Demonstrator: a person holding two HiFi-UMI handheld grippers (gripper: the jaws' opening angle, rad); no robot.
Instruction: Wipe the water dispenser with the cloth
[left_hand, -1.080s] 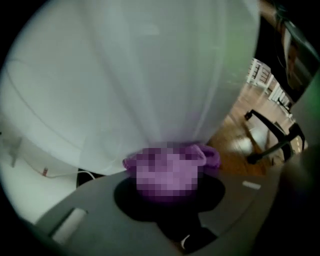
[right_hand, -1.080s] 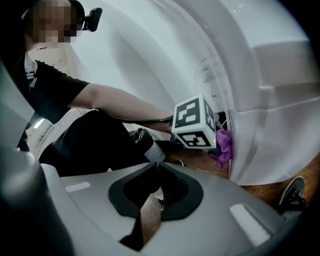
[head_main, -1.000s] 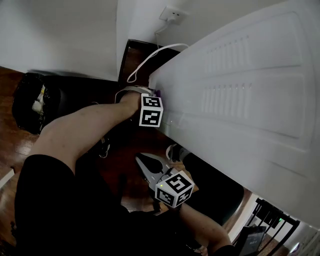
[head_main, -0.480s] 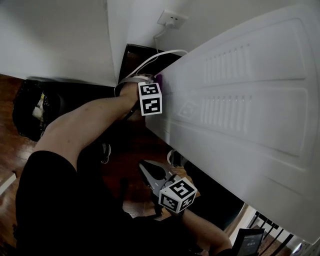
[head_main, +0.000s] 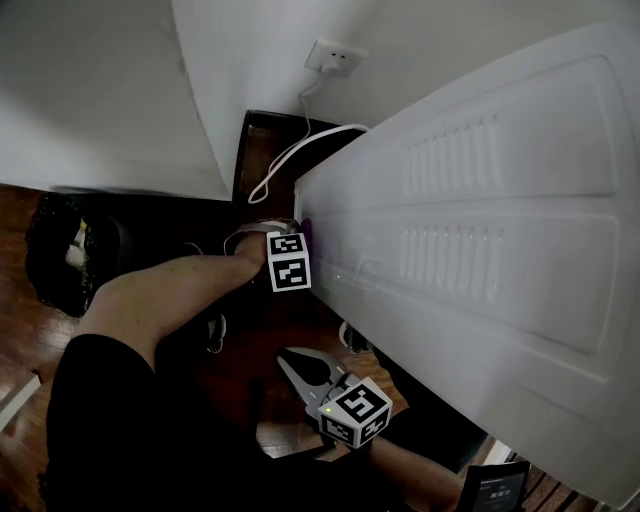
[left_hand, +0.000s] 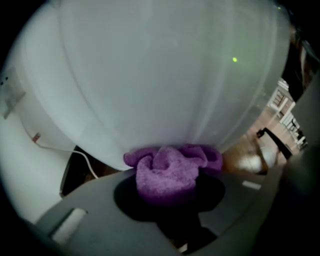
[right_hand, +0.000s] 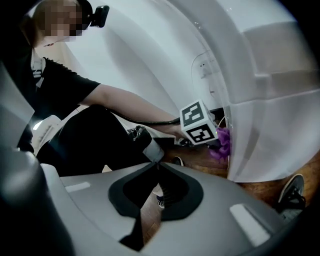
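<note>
- water dispenser (head_main: 480, 230): big white body, fills the right of the head view; long side runs up-right, away from the person.
- left gripper (left_hand: 169, 192): clamped on the cloth, aimed down at the dispenser's side wall straight ahead. Nearer hand by far.
- right gripper (head_main: 300, 368): jaws together, nothing betw. them, low, well apart from the dispenser.
- cloth (left_hand: 167, 172): purple wad touching the wall near its corner edge; next stroke prob. runs along that wall.
</note>
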